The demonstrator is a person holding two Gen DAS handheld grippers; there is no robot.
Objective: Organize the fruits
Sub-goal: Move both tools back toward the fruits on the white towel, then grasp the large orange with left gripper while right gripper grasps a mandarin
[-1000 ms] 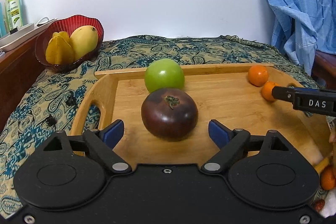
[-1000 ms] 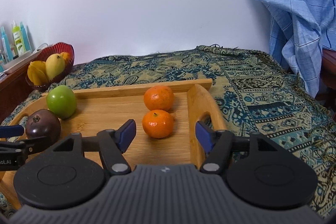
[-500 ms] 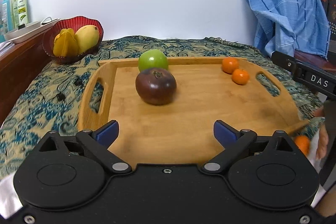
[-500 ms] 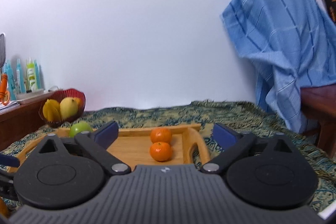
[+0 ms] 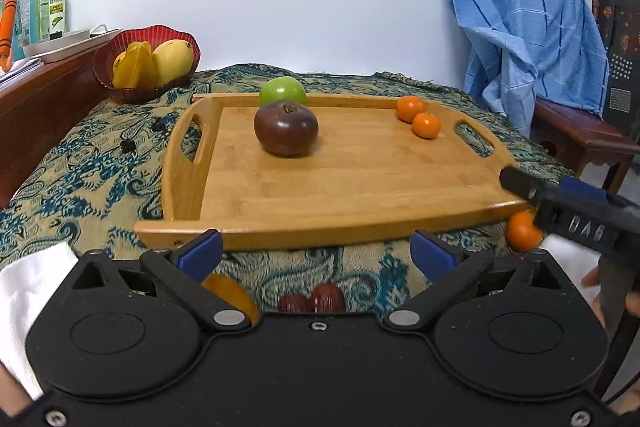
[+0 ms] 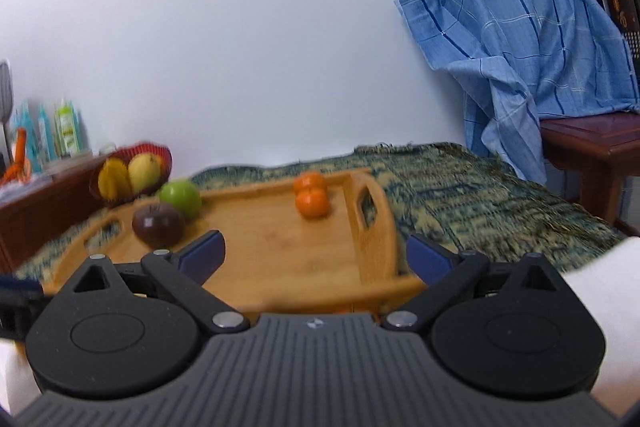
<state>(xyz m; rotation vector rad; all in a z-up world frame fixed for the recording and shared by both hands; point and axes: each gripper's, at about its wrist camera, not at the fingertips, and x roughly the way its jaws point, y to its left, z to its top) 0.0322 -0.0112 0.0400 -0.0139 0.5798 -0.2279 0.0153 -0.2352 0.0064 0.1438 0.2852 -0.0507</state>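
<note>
Both my grippers have pulled back from the wooden tray [image 5: 360,183] within the last second. My left gripper [image 5: 318,253], which a moment ago framed the dark purple fruit [image 5: 286,133], now hangs short of the tray's near edge, jaws spread wide and empty. My right gripper [image 6: 316,253] has likewise backed off from the two mandarins [image 6: 311,195], jaws apart, holding nothing. On the tray sit the purple fruit, the green apple [image 5: 282,91] behind it and the mandarins at the far right. Off the tray, on the patterned cloth [image 5: 100,163], a loose mandarin [image 5: 520,231] and small red fruits [image 5: 312,301] remain, so I judge those come next.
</note>
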